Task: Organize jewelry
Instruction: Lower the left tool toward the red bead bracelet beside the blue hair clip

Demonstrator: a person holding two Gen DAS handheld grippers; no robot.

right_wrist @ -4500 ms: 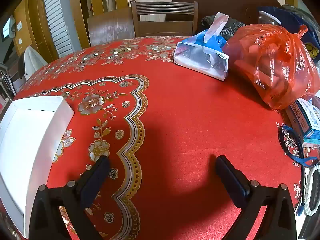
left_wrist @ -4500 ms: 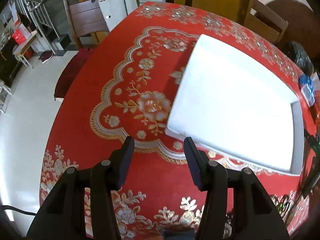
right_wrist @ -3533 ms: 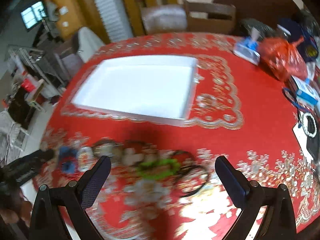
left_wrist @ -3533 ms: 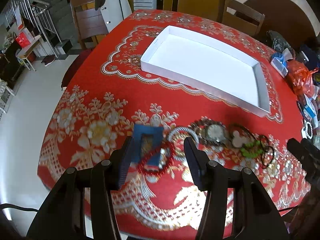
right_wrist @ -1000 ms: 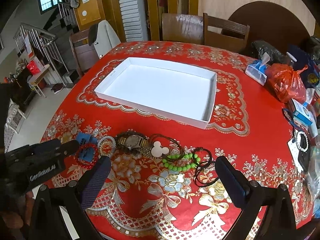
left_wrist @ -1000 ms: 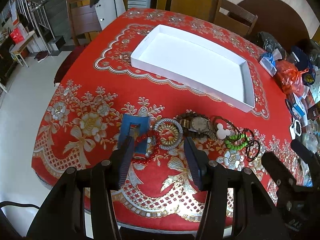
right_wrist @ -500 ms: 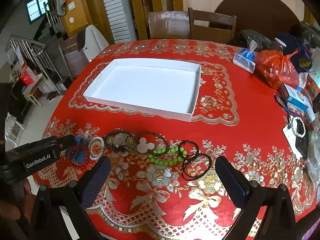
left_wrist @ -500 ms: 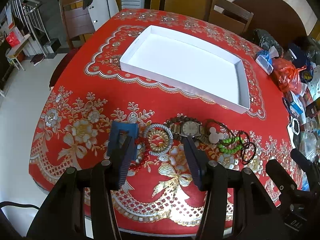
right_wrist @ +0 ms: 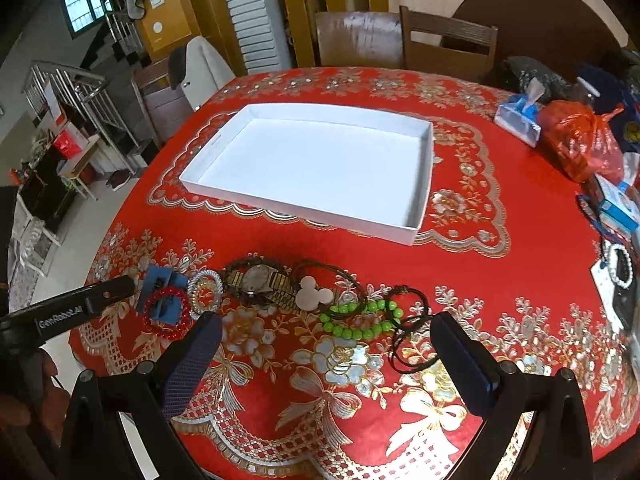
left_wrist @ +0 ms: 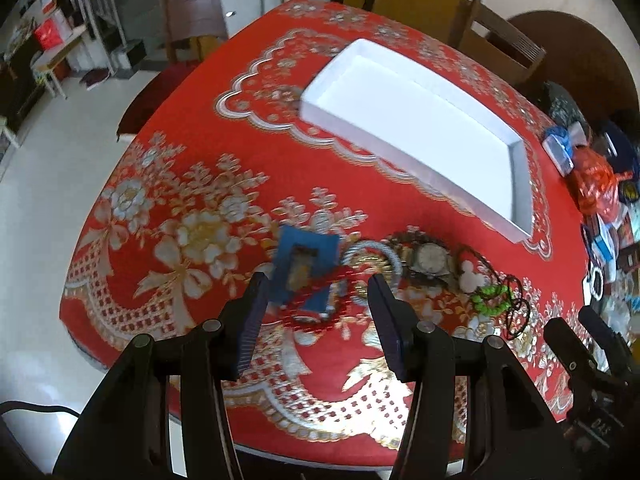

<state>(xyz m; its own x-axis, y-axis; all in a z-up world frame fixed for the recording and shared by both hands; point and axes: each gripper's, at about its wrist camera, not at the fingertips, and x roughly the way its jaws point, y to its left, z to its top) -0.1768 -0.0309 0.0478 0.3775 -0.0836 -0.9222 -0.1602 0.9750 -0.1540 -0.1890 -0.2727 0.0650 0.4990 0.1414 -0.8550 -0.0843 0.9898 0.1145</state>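
An empty white tray (right_wrist: 420,184) (left_wrist: 516,184) sits mid-table on the red cloth. In front of it lies a row of jewelry: a blue clip (right_wrist: 160,280) (left_wrist: 306,256), a red bead bracelet (right_wrist: 166,318), a silver bangle (right_wrist: 205,292) (left_wrist: 372,256), a gold watch (right_wrist: 256,278) (left_wrist: 430,258), a white mouse-shaped charm (right_wrist: 314,298), a green bead bracelet (right_wrist: 360,322) (left_wrist: 494,300) and black cords (right_wrist: 412,344). My left gripper (left_wrist: 316,304) is open, just above the blue clip and red bracelet. My right gripper (right_wrist: 326,346) is open wide, above the green beads.
Wooden chairs (right_wrist: 448,44) stand at the table's far side. A tissue pack (right_wrist: 518,116), an orange plastic bag (right_wrist: 580,144) and small boxes (right_wrist: 618,208) crowd the right edge. The near table edge (left_wrist: 280,452) lies below the left gripper.
My left gripper has dropped closer to the blue clip and red bracelet, with motion blur. My right gripper has come lower and nearer the jewelry row. Both stay open.
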